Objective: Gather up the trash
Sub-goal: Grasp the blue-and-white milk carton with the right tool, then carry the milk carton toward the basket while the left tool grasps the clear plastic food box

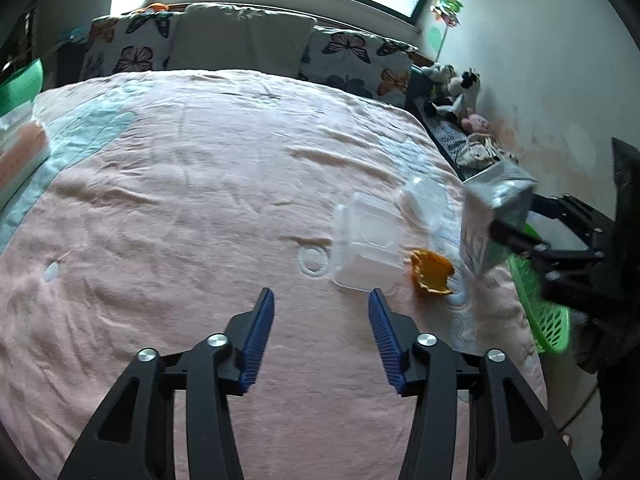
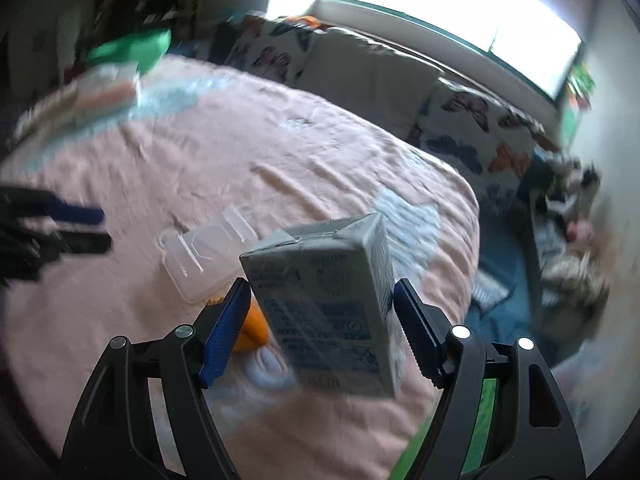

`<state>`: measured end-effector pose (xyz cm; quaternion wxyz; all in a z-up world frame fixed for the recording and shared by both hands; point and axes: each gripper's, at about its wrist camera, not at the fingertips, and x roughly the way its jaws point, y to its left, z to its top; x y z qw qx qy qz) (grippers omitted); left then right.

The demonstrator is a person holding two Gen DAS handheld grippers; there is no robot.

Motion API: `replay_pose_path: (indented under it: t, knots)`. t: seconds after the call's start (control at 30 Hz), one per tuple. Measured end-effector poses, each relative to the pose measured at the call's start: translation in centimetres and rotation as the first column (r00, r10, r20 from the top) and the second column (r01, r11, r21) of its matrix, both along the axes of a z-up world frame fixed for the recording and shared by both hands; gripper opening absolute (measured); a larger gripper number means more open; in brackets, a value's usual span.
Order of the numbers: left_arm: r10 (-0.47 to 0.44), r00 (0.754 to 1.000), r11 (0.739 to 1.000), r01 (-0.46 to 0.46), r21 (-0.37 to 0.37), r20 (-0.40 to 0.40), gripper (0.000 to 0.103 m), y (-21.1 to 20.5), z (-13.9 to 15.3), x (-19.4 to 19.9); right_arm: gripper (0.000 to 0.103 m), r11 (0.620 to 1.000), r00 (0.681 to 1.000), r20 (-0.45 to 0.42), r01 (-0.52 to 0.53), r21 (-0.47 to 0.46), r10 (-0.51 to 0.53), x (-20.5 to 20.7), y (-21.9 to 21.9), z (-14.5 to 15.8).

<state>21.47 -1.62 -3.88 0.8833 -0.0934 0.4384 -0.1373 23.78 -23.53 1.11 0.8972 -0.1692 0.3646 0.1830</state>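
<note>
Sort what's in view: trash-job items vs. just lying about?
Job: carton gripped by the right gripper; clear plastic box; plastic cup; orange peel; green basket.
Lying about: butterfly pillows; stuffed toys; pink bedspread.

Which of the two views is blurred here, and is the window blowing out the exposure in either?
Right wrist view: heavy motion blur across the bed and the grey carton; its print is unreadable and the window is blown out to white. Left wrist view: mostly sharp, the carton smeared, fisheye bending strong, window panes overexposed.
</note>
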Motion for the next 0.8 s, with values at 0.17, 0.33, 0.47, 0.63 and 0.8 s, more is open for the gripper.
replay_pose_path:
  t: [0.17, 0.33, 0.47, 0.63, 0.8]
  knots:
    - [-0.057, 0.998, 0.998, 0.057, 0.024, 0.006, 0.049, -2.4, 0.0, 0.0, 0.058, 0.981, 0.994, -0.055, 0.102, 0.162, -0.094, -1.6, -4.3, 0.8]
    - [-0.085, 0.996, 0.995, 0.085, 0.041, -0.004, 0.049, -4.0, -0.4, 0.3, 0.057, 0.974, 0.990, -0.091, 0.126, 0.190, -0.110, -2.7, -5.5, 0.0]
    - [-0.086, 0.996, 0.995, 0.086, 0.046, -0.004, 0.050, -4.3, -0.4, 0.1, 0.057, 0.975, 0.993, -0.079, 0.101, 0.196, -0.087, -3.1, -5.1, -0.4]
    - [-0.066, 0.998, 0.997, 0.066, 0.048, -0.007, 0.050, -3.7, -0.4, 0.1, 0.072, 0.975, 0.992, -0.064, 0.116, 0.191, -0.106, -1.9, -4.8, -0.7]
    - [-0.045, 0.999, 0.998, 0.046, 0.038, -0.013, 0.050, -2.6, -0.6, 0.5, 0.081, 0.953, 0.984, -0.088, 0.170, 0.252, -0.152, -0.7, -4.8, -1.4]
